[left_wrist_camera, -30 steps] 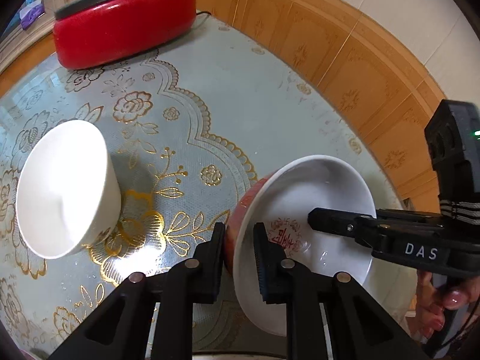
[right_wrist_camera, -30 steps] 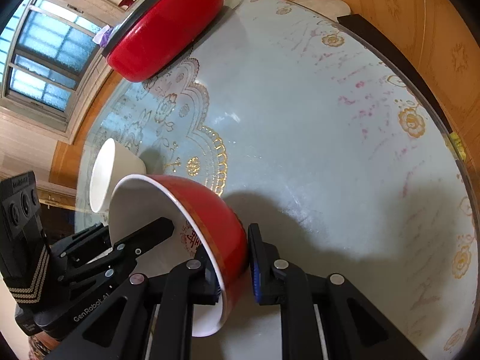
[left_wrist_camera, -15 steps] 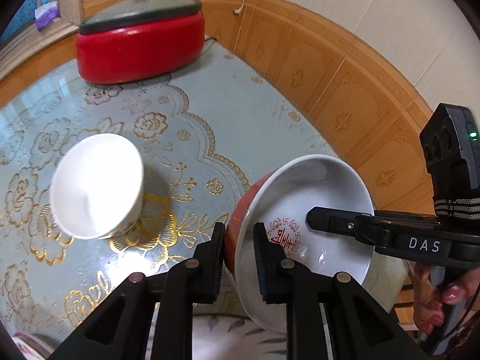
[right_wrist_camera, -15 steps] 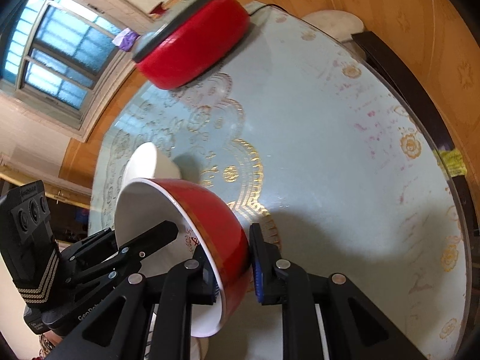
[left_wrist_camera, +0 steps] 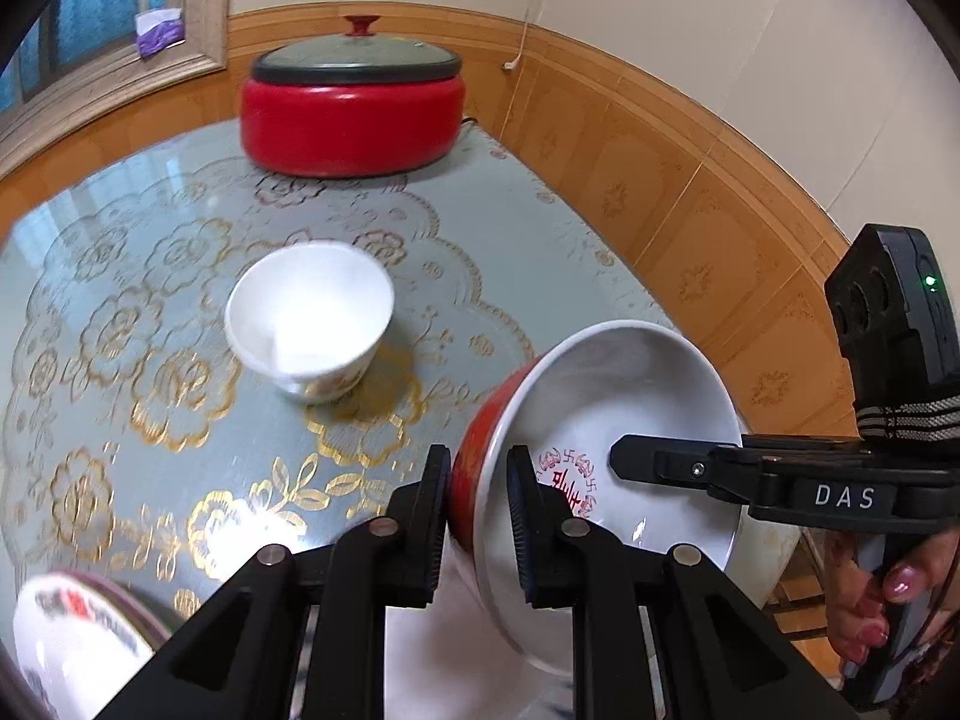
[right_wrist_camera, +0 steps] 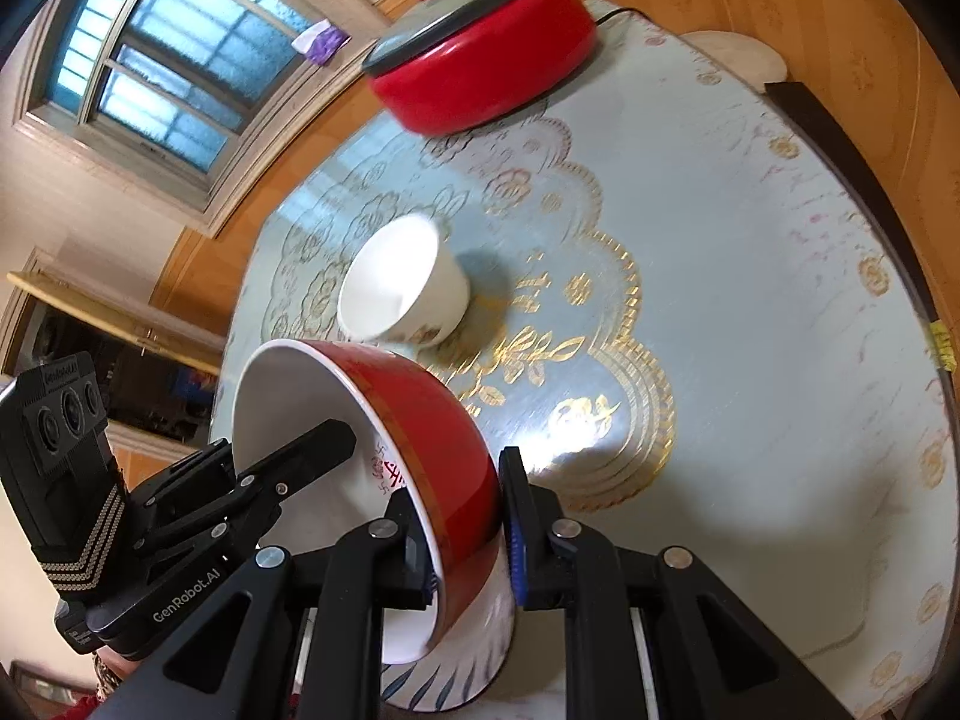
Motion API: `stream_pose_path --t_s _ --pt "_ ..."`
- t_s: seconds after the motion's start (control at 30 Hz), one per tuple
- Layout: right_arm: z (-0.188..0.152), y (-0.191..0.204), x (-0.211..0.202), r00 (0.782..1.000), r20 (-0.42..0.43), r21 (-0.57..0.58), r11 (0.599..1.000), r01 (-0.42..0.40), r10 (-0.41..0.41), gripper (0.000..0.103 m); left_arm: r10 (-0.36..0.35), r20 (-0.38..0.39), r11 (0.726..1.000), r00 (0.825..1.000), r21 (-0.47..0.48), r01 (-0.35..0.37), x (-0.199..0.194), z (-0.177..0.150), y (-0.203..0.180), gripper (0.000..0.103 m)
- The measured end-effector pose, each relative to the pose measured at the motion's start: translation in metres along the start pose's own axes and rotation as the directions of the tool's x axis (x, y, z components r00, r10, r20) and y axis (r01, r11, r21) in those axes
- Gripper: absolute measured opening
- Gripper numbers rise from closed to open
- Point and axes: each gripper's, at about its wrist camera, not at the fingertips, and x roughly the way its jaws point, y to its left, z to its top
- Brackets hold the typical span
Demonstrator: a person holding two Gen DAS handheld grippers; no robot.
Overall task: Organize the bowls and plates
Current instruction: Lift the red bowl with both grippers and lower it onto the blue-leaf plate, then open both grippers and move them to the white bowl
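Observation:
A red bowl [left_wrist_camera: 630,414] with a white inside and red characters hangs tilted above the table's near edge. My left gripper [left_wrist_camera: 479,498] is shut on its rim, one pad inside and one on the red wall. On the opposite rim my right gripper [right_wrist_camera: 465,531] is shut on the same red bowl [right_wrist_camera: 444,420]. In the left wrist view the right gripper's finger [left_wrist_camera: 690,468] reaches into the bowl. A small white bowl [left_wrist_camera: 309,315] stands upright on the table beyond, also seen as the small white bowl [right_wrist_camera: 402,288]. Under the red bowl lies a leaf-patterned plate [right_wrist_camera: 456,678].
A red electric pot [left_wrist_camera: 354,120] with a grey lid stands at the table's far side. Another dish with red print [left_wrist_camera: 78,630] sits at the bottom left. A person's hand [left_wrist_camera: 870,612] holds the right gripper's handle. The table's dark edge [right_wrist_camera: 840,150] runs along the right.
Both grippers have risen with the red bowl held between them and pulled back from the small white bowl. The leaf-patterned plate and the printed dish have come into view below.

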Motion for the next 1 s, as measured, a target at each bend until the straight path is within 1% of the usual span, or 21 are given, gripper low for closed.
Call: stream_pose_path --t_s 0.13,0.27,0.37,0.43,0.57,0.67,0.73,0.87,0.9,0.93,0.97,1.0 --pt "-0.015 0.01 0.01 0.999 -0.045 -0.02 1.0 -0.007 0.006 0.017 0.027 -0.01 1.0 1.0 -0.011 -0.027 -0.009 -0.025 0.007 0.019" --pt "-0.03 0.021 0.027 0.995 -0.096 -0.046 0.999 -0.004 0.0 0.017 0.045 -0.043 0.998 0.998 -0.046 -0.047 -0.008 -0.05 0.02 0.019" --pt "-0.04 0.025 0.046 0.99 -0.138 -0.054 0.999 0.007 -0.014 0.018 0.057 -0.079 0.994 0.995 -0.084 -0.063 -0.002 -0.067 0.03 0.019" --pt "-0.047 0.028 0.056 0.987 -0.159 -0.06 0.998 0.016 -0.025 0.018 0.076 -0.102 0.992 0.992 -0.095 -0.086 0.004 -0.075 0.035 0.019" --pt "-0.054 0.028 0.072 0.981 -0.186 -0.061 0.997 0.038 -0.049 0.018 0.093 -0.13 0.989 0.987 -0.103 -0.107 0.014 -0.086 0.039 0.02" --pt "-0.055 0.026 0.08 0.979 -0.194 -0.048 0.997 0.063 -0.071 0.018 0.089 -0.147 0.988 0.985 -0.109 -0.105 0.019 -0.094 0.041 0.02" --pt "-0.055 0.031 0.082 0.979 -0.179 -0.075 0.994 0.084 -0.097 0.02 0.084 -0.154 0.989 0.984 -0.109 -0.102 0.022 -0.096 0.041 0.022" --pt "-0.055 0.036 0.085 0.978 -0.174 -0.081 0.991 0.105 -0.117 0.02 0.083 -0.157 0.989 0.984 -0.105 -0.1 0.025 -0.094 0.041 0.029" --pt "-0.055 0.037 0.084 0.977 -0.166 -0.09 0.988 0.123 -0.137 0.021 0.08 -0.155 0.99 0.985 -0.106 -0.097 0.024 -0.094 0.041 0.03" --pt "-0.055 0.04 0.085 0.976 -0.156 -0.103 0.985 0.139 -0.154 0.025 0.078 -0.149 0.99 0.986 -0.106 -0.094 0.023 -0.094 0.041 0.031" --pt "-0.055 0.043 0.084 0.974 -0.144 -0.124 0.98 0.157 -0.174 0.025 0.081 -0.143 0.99 0.986 -0.106 -0.097 0.021 -0.094 0.041 0.035" --pt "-0.056 0.047 0.084 0.974 -0.128 -0.144 0.975 0.167 -0.186 0.026 0.078 -0.134 0.99 0.988 -0.108 -0.093 0.019 -0.093 0.041 0.036"
